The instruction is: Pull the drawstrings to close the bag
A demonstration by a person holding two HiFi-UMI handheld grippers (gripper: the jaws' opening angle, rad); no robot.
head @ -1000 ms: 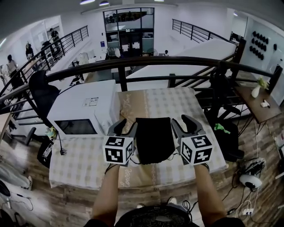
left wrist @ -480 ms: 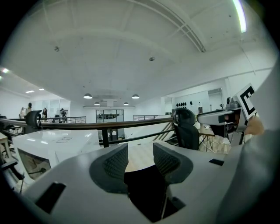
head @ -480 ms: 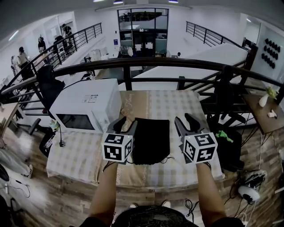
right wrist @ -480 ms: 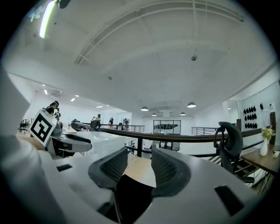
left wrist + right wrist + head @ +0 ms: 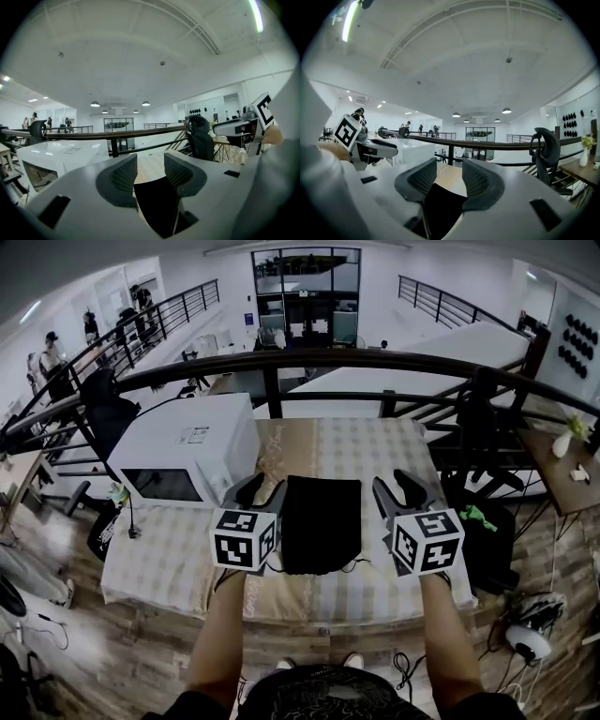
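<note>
At centre left, near the white microwave [image 5: 187, 451], the left gripper [image 5: 260, 491] hovers, jaws wide and empty. The black drawstring bag [image 5: 321, 521] lies flat mid-frame on the checked tablecloth [image 5: 375, 446]. At its right, the right gripper [image 5: 394, 488] likewise gapes empty.

I see a white microwave [image 5: 187, 460] sitting on the left part of the cloth-covered counter [image 5: 375, 451]. A dark railing [image 5: 375, 360] runs just behind the counter. A black office chair [image 5: 105, 418] stands off to the left, beyond the railing. At the far right, a small vase [image 5: 562, 442] sits on a side table [image 5: 548, 474].
</note>
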